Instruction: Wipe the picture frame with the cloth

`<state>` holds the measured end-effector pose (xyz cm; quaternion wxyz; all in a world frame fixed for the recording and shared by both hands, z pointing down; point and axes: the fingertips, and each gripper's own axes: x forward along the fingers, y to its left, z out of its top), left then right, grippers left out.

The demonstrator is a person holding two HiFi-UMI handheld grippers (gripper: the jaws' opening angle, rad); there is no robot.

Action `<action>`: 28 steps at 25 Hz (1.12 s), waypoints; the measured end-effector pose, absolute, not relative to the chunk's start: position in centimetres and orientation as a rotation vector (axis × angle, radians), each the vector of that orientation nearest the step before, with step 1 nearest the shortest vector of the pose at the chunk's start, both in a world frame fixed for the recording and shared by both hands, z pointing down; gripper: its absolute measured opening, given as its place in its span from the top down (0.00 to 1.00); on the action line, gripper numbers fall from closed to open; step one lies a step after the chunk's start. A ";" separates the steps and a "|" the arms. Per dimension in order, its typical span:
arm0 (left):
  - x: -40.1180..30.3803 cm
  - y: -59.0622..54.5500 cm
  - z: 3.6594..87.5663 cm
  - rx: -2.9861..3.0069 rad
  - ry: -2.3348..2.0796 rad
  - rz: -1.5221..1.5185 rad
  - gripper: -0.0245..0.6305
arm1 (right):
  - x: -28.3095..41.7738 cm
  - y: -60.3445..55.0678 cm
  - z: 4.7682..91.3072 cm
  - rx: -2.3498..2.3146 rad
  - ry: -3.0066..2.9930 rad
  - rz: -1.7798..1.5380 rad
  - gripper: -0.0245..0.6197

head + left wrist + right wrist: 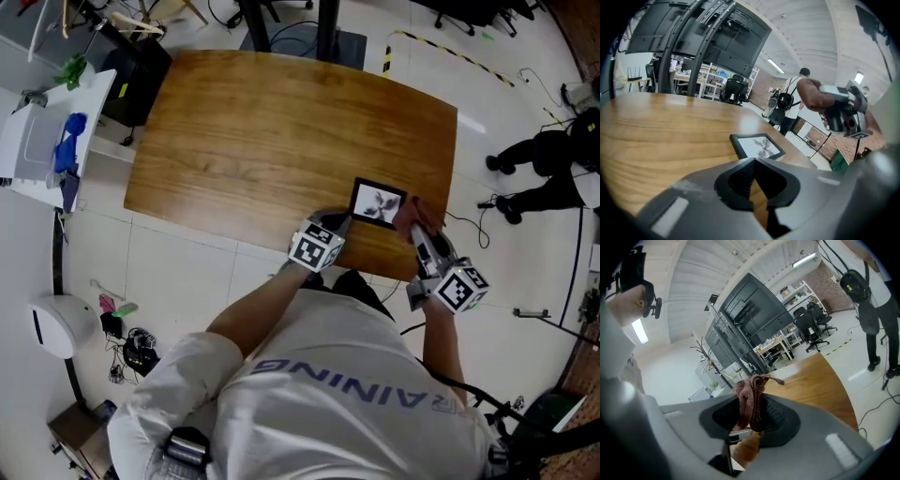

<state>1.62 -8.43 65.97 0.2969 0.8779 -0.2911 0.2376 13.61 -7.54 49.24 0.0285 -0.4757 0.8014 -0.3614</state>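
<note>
Flatly on the wooden table (pixel 262 131) lies the picture frame (pixel 378 203), close to the near edge and toward the table's right corner; it has a black border around a pale grey print, face up. Its long axis runs left to right across the head view, roughly along the table's near edge and dipping a little to the right; its short sides face the two grippers.

The left gripper (pixel 339 225) sits just beside the frame's left end; in its own view the left gripper (pixel 752 165) has its jaws drawn together at the tips with nothing gripped, only a sliver of wood showing behind the pads; the picture frame (pixel 756 146) lies just ahead of them, one corner pointing back at the camera.

The right gripper (pixel 419 232) is at the frame's right end, clamped on the cloth (pixel 410 217), a reddish-brown knitted piece; in the right gripper view the cloth (pixel 750 401) stands bunched between the closed jaws of the right gripper (pixel 750 417) and pokes out past the tips. From the left gripper view the cloth (pixel 811 93) appears raised above the table rather than pressed on the frame; whether any part touches the border cannot be told.

A person in dark clothes (pixel 553 169) stands on the floor well to the right of the table.
</note>
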 end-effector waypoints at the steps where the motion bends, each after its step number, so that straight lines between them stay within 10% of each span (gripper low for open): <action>1: 1.9 -8.4 66.5 2.324 -0.771 0.656 0.95 | 13.6 -7.8 49.5 -1.459 2.485 -1.126 0.78; 28: 3.2 -9.1 68.3 2.209 -0.778 0.657 0.95 | 4.7 -15.6 66.1 -1.243 2.547 -1.784 0.78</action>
